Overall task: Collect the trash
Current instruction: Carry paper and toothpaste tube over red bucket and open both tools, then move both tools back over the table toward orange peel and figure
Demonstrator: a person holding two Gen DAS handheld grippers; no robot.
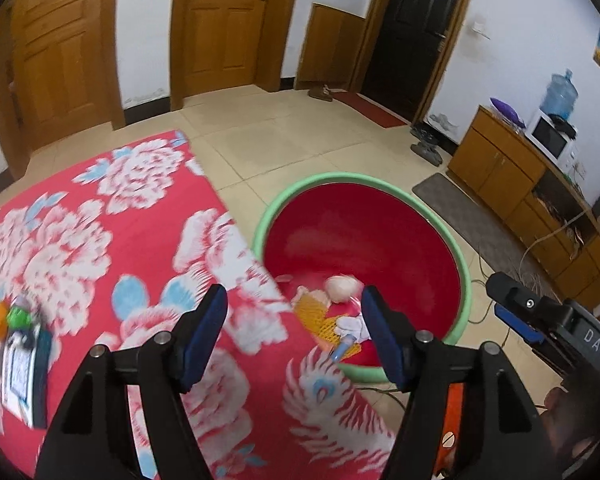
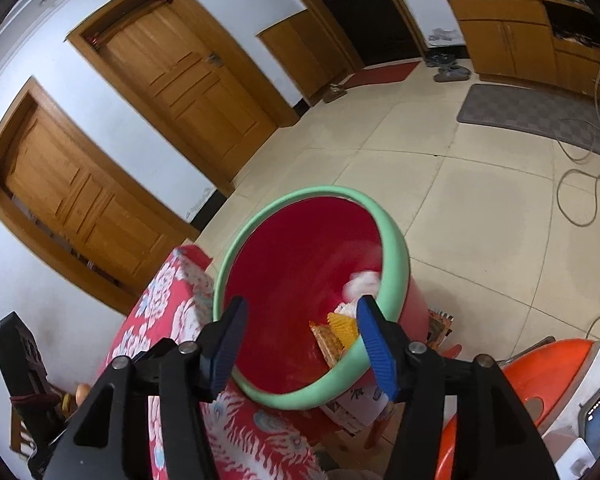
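Observation:
A red bin with a green rim [image 1: 300,192] [image 2: 396,256] stands on the floor beside the table. It holds a crumpled tissue ball [image 1: 342,288], yellow foam netting [image 1: 314,316] [image 2: 344,326] and white paper scraps [image 2: 364,282]. My left gripper [image 1: 294,344] is open and empty above the table edge next to the bin. My right gripper [image 2: 300,350] is open and empty over the bin's near rim; it also shows at the right of the left wrist view [image 1: 516,308]. An orange and green piece [image 1: 4,318] and a flat packet [image 1: 24,376] lie on the table's left.
The table carries a red floral cloth [image 1: 100,240] [image 2: 172,300]. An orange chair [image 2: 540,364] and a white device [image 2: 588,400] stand at the right. Cables [image 2: 580,184] and a grey mat [image 2: 540,108] lie on the tiled floor. Wooden doors and a cabinet [image 1: 512,168] line the walls.

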